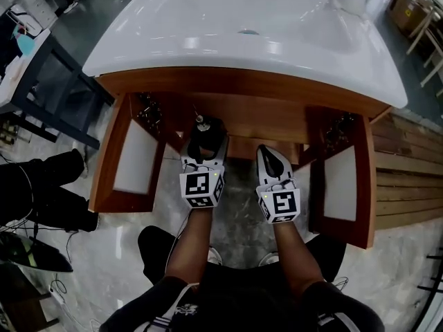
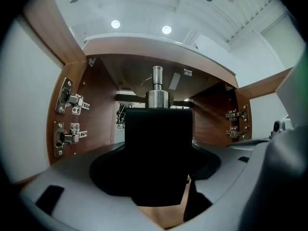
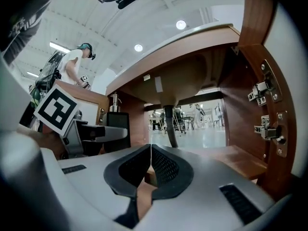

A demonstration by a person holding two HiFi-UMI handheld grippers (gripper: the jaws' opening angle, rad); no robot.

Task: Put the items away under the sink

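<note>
A black soap dispenser bottle point(image 1: 203, 142) with a silver pump sits upright between the jaws of my left gripper point(image 1: 204, 148), which is shut on it. In the left gripper view the bottle point(image 2: 156, 148) fills the middle, its pump point(image 2: 157, 93) pointing up in front of the open cabinet under the sink. My right gripper point(image 1: 268, 155) is just to the right, level with the left one. Its jaws point(image 3: 150, 165) are shut with nothing between them. Both grippers point into the wooden cabinet point(image 1: 242, 116) below the white sink basin point(image 1: 249, 26).
Both cabinet doors stand open, the left door point(image 1: 135, 156) and the right door point(image 1: 340, 182), with metal hinges point(image 3: 263, 93) on the side walls. A dark drain pipe point(image 3: 171, 126) hangs inside. Another person point(image 1: 41, 192) is at the left; wooden slats point(image 1: 408, 171) are at the right.
</note>
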